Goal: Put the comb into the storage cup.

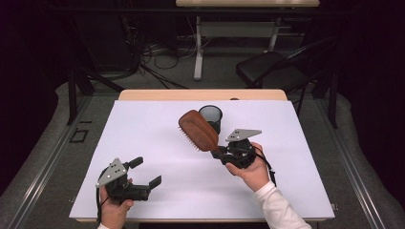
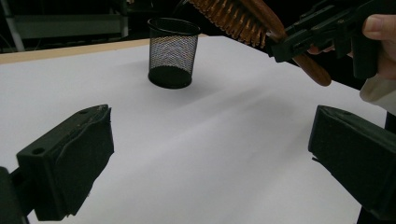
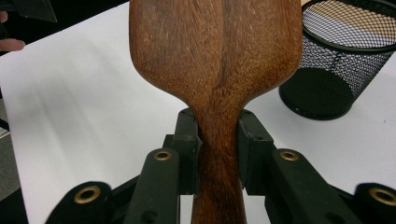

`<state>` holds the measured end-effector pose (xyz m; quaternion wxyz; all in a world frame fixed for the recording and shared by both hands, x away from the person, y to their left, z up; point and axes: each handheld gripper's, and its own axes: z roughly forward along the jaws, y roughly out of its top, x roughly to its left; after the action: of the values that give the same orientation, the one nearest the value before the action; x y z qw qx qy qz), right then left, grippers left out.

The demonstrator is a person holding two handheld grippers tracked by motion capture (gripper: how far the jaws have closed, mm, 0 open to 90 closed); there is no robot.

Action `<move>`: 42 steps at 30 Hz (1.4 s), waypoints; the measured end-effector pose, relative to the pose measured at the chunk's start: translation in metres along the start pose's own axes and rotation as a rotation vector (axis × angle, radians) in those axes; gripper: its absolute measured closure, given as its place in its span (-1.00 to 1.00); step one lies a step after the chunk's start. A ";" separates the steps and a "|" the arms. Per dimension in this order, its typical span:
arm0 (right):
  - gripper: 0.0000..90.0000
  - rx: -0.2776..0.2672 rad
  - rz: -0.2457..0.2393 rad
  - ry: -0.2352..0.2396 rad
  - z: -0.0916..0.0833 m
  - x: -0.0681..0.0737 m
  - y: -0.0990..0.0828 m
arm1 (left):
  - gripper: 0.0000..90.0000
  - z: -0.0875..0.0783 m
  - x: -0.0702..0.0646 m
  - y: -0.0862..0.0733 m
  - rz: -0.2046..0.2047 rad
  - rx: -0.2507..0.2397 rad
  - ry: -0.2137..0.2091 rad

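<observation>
Right gripper [image 1: 220, 151] clamps the neck of the wooden hairbrush [image 1: 198, 130], held clear above the white table [image 1: 143, 129], head tilted toward the far edge. Black mesh cup [image 1: 210, 117] stands upright just beyond the brush, near the far edge; contents cannot be told. Left gripper [image 1: 145, 171] released, near front-left edge, wide bare surface between.

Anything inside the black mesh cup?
The mesh cup looks empty through its wall and open top in both gripper views. In the high view the hairbrush covers part of its rim.

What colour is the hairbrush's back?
Reddish-brown grained wood: the wooden paddle hairbrush shows it best in the right gripper view.
</observation>
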<state>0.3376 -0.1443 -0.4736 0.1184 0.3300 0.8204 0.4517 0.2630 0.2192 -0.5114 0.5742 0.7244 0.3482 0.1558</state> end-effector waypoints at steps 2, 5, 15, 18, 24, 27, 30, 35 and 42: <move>0.61 -0.015 -0.002 0.002 0.000 0.000 -0.002 | -0.99 0.001 0.000 0.000 -0.008 0.005 0.006; 0.61 -0.038 -0.012 -0.003 0.000 0.000 -0.004 | -0.99 0.004 0.000 0.000 -0.015 0.009 0.011; 0.61 -0.135 -0.045 -0.017 -0.006 0.005 -0.004 | -0.99 0.006 -0.004 0.005 -0.029 0.012 0.010; 0.61 -0.153 -0.061 -0.025 -0.006 0.009 -0.005 | -0.99 0.008 -0.005 0.008 -0.031 0.023 0.007; 0.61 -0.170 -0.067 -0.030 -0.007 0.011 -0.005 | -0.98 0.013 -0.007 0.016 -0.046 0.027 -0.019; 0.61 -0.177 -0.070 -0.032 -0.007 0.012 -0.005 | -0.98 0.016 -0.009 0.021 -0.048 0.032 -0.030; 0.61 -0.183 -0.071 -0.032 -0.007 0.012 -0.006 | -0.97 0.019 -0.008 0.025 -0.064 0.044 -0.034; 0.61 -0.193 -0.070 -0.034 -0.008 0.013 -0.006 | -0.95 0.024 -0.007 0.035 -0.098 0.036 -0.051; 0.61 -0.200 -0.075 -0.033 -0.008 0.014 -0.006 | -0.94 0.033 -0.009 0.045 -0.103 0.049 -0.066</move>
<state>0.3201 -0.1430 -0.4725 0.1809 0.2929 0.7811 0.5210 0.2920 0.1853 -0.4775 0.5749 0.7240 0.3696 0.0933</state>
